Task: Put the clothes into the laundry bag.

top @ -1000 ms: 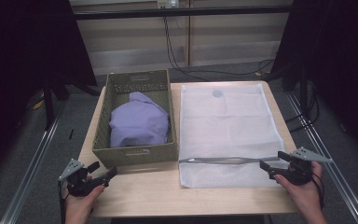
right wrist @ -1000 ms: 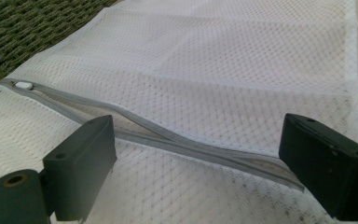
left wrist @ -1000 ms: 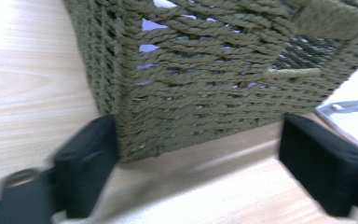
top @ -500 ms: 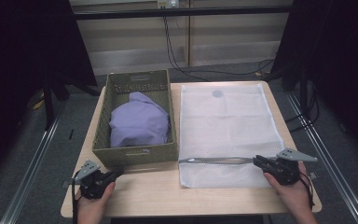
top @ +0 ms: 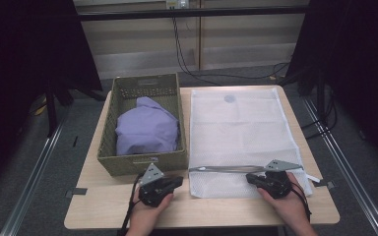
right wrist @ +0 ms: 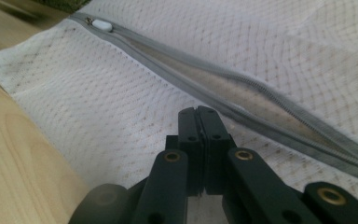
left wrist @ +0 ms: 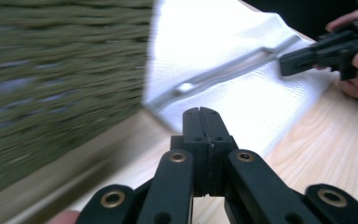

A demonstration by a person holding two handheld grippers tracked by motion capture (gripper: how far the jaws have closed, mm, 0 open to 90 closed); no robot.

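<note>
Left hand-held gripper (top: 176, 183): jaws pressed together, gripping nothing, sitting by the basket (top: 142, 164).
Right hand-held gripper (top: 251, 178): likewise closed, empty, apparently hovering over the mesh bag (top: 236, 128).
Bag: lying on the table (top: 216, 209).

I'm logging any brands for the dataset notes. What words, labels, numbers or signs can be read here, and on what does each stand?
None can be read.
mesh laundry bag: a round grey mark near its far edge, too small to tell if it bears text.
woven basket: a small plate on its near wall, too blurred to read.
Zipper pull: plain white, no lettering.
</note>
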